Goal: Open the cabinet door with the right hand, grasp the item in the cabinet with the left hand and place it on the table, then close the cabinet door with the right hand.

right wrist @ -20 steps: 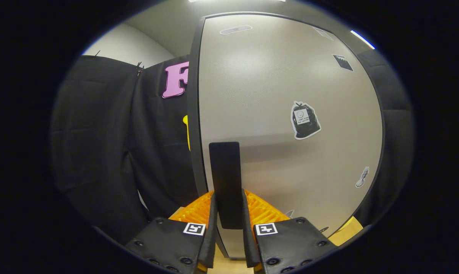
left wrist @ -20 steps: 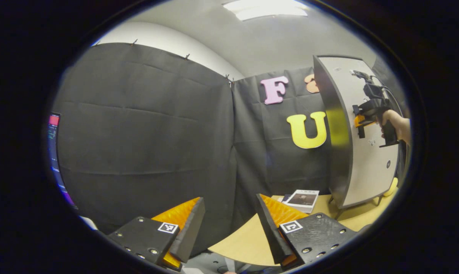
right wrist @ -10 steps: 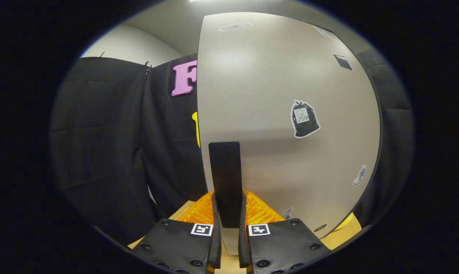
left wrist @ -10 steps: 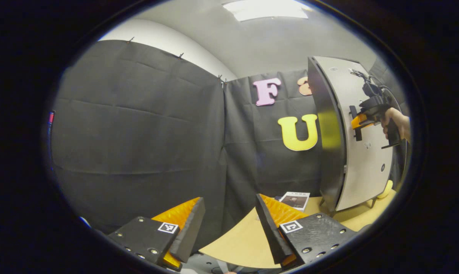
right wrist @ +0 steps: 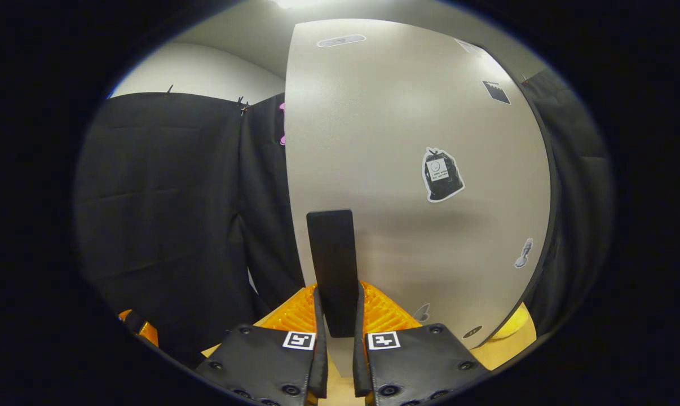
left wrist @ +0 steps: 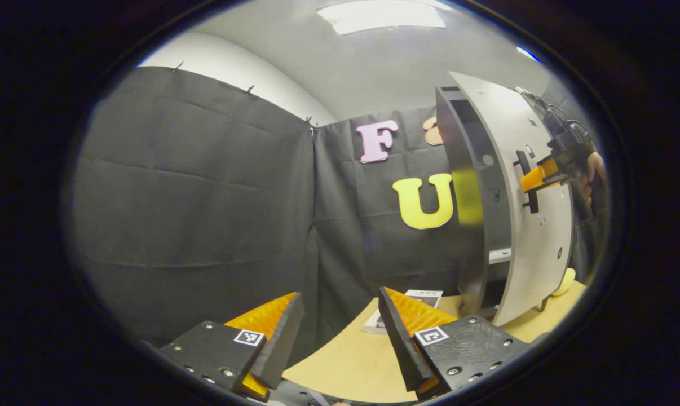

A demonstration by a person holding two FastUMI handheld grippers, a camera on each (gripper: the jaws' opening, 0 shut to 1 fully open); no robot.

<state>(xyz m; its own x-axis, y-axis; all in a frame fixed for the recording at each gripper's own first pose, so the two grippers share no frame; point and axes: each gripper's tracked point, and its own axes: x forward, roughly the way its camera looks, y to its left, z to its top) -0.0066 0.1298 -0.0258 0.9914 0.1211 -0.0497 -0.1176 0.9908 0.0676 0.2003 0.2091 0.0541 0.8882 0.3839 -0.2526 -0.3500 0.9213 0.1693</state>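
The grey cabinet [left wrist: 467,225] stands on the table at the right of the left gripper view. Its pale door [left wrist: 543,242] is swung partly out, and a gap shows a dark inside with a light shelf edge [left wrist: 499,255]. What lies inside is hidden. My right gripper [left wrist: 543,175], held by a hand [left wrist: 591,175], grips the door's black handle [left wrist: 529,180]. In the right gripper view the gripper [right wrist: 337,332] is shut on that upright handle [right wrist: 333,270] in front of the door [right wrist: 419,113]. My left gripper [left wrist: 340,332] hangs open over the table's near edge, holding nothing.
A book [left wrist: 413,299] lies on the wooden table [left wrist: 345,366] left of the cabinet's foot. A yellow object [left wrist: 563,282] sits behind the cabinet at the right. The door carries a dark sticker [right wrist: 441,175]. Black cloth walls stand behind and to the left.
The door has swung out from the cabinet, pulled by my right gripper on the handle, so the inside now shows. My left gripper stays open and has turned a little.
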